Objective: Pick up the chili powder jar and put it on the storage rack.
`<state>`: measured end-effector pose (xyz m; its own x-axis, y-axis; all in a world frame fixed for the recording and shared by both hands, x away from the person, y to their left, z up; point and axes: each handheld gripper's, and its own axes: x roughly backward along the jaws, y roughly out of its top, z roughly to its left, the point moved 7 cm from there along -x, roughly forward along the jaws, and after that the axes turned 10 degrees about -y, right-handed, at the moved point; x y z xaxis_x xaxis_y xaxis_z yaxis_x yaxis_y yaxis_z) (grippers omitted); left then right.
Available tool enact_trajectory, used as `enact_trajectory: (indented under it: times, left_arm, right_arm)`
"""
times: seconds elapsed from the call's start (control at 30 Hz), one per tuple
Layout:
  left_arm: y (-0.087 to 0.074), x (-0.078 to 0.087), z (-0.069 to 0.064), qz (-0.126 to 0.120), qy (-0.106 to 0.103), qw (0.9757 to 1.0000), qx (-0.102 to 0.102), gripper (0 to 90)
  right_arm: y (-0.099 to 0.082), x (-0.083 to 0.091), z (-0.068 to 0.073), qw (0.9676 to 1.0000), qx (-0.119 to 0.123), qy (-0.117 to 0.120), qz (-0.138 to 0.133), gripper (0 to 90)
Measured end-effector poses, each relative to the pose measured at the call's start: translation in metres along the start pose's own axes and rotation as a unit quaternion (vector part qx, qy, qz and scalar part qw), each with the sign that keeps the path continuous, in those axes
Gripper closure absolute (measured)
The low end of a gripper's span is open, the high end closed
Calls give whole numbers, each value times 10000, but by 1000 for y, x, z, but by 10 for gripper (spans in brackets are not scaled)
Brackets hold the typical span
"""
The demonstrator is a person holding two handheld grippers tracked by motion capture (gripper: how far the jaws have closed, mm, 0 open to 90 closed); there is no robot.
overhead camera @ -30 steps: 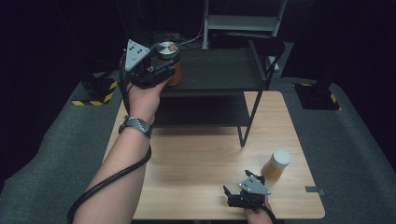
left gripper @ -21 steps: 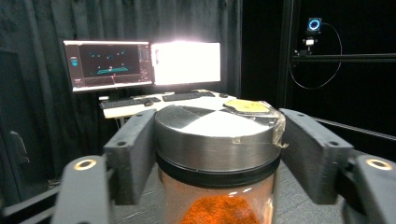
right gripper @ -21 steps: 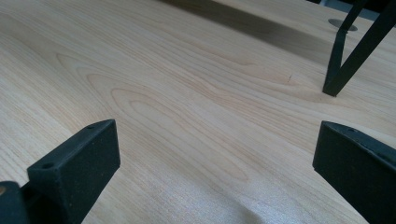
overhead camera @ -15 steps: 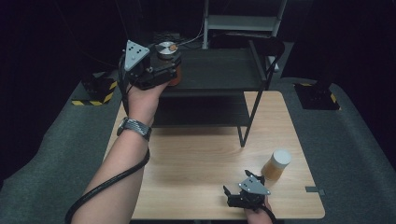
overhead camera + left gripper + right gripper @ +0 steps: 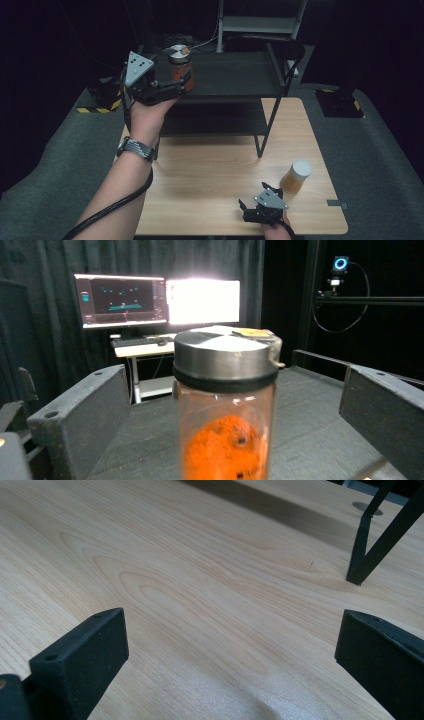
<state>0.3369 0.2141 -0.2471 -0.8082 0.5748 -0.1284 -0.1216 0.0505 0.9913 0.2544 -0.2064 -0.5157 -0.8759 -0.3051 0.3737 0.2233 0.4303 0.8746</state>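
At the upper left of the high view, the glass jar stands on the black shelf between the left gripper's wide-open jaws, ungripped; rigid, slick, probably breakable, so best clamped mid-body below the metal lid.

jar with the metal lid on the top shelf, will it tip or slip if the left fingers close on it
The jar is tall and narrow, so a high or off-centre squeeze could probably tip it. Its clear wall looks smooth, likely slippery, and possibly breakable glass. The left gripper has open fingers flanking it, apparently not touching.
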Motion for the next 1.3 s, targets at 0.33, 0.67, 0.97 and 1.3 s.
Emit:
enact_trajectory:
  times: [0.33,0.67,0.97,1.3]
  left_arm:
    - [-7,24,-3,62,-90,9999,-77,4]
    - [-20,41,-10,181,-181,9996,-81,4]
    - [-40,63,-18,314,-230,9991,-173,4]
    - [-68,82,-24,381,-349,9985,-175,4]
  right_arm:
    - [0,0,0,10000,36,-20,-22,0]
    - [0,0,1,10000,56,-22,0,0]
    - [0,0,1,10000,76,-27,-13,0]
    - [0,0,2,9999,94,-48,-15,0]
